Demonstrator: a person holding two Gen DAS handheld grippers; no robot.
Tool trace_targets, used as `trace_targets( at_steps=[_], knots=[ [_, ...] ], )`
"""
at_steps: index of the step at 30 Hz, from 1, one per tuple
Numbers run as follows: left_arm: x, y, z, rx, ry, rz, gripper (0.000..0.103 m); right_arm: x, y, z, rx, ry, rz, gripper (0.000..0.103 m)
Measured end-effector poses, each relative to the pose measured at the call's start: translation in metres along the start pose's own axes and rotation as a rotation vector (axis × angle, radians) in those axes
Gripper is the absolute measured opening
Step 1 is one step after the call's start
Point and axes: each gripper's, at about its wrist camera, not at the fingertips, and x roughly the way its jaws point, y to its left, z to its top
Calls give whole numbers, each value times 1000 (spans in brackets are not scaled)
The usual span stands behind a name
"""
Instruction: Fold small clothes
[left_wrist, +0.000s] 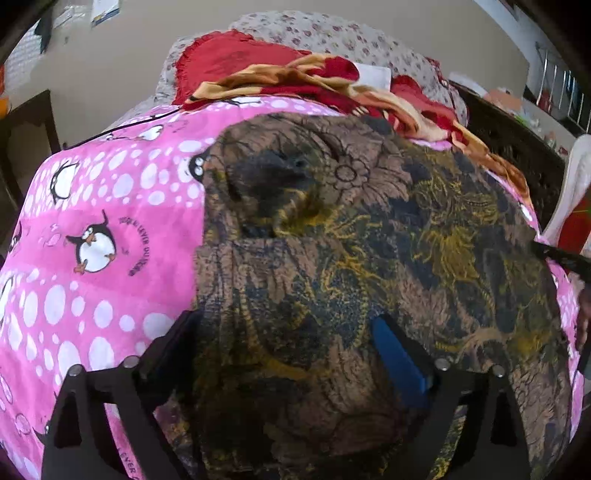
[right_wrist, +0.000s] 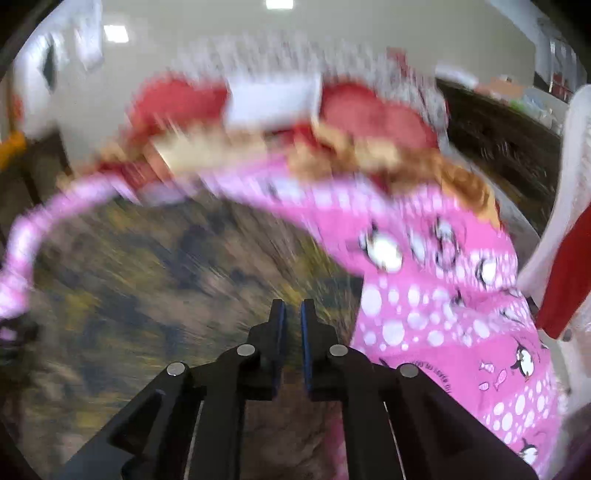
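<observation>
A brown garment with dark and yellow print (left_wrist: 351, 258) lies spread on a pink penguin bedsheet (left_wrist: 92, 221). My left gripper (left_wrist: 288, 325) is open, low over the garment's near part; cloth bunches between and over its fingers, and the blue pad of the right finger (left_wrist: 397, 354) shows. In the blurred right wrist view, my right gripper (right_wrist: 292, 314) stands over the garment's (right_wrist: 147, 277) right part, near the pink sheet (right_wrist: 443, 332). Its jaws are nearly closed, a narrow gap between the blue pads, nothing seen between them. The right gripper's tip shows in the left wrist view (left_wrist: 561, 258).
A red and tan blanket (left_wrist: 314, 85) is heaped at the bed's far end before floral pillows (left_wrist: 332, 33). A dark wooden bed frame (left_wrist: 517, 155) runs along the right, with a white and red object (right_wrist: 569, 221) beside it. A dark table (left_wrist: 29, 125) stands at left.
</observation>
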Motion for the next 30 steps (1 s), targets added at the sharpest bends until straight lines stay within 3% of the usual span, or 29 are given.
trace_targets(
  at_steps=[3, 7, 9, 11, 14, 15, 17, 19, 21, 23, 26, 28, 30],
  knots=[
    [4, 1, 2, -3, 8, -21, 103, 0, -9, -4, 34, -15, 53, 5],
    [9, -4, 5, 32, 49, 3, 103, -13, -1, 2, -19, 36, 3, 9],
    [6, -8, 9, 43, 56, 32, 100, -36, 6, 6, 14, -13, -1, 9],
    [-5, -9, 14, 14, 1, 69, 81, -61, 29, 5, -16, -78, 24, 9],
    [-18, -9, 22, -49, -80, 86, 81, -68, 61, 0, -75, -98, 125, 9],
    [-13, -10, 24, -41, -67, 95, 82, -64, 72, -4, -95, -86, 137, 9],
    [13, -9, 24, -18, 45, 138, 84, -41, 85, -16, -106, -20, 122, 9],
    [16, -6, 26, -33, 50, 126, 85, -17, 86, -28, -109, 58, 85, 9],
    [10, -6, 30, -45, 62, 129, 83, -23, 77, -34, -54, 23, 133, 9],
    [-11, -9, 33, -51, -1, 104, 81, -37, 72, -34, -25, 23, 125, 9],
    [-40, -26, 27, -41, -61, 13, 84, -76, 73, -44, -46, -72, 138, 11],
    [-44, -45, 14, -19, -49, -41, 87, -90, 75, -58, -47, -102, 158, 14],
    [-33, -58, 5, 6, -4, -57, 87, -84, 76, -75, -32, -75, 129, 15]
  ],
)
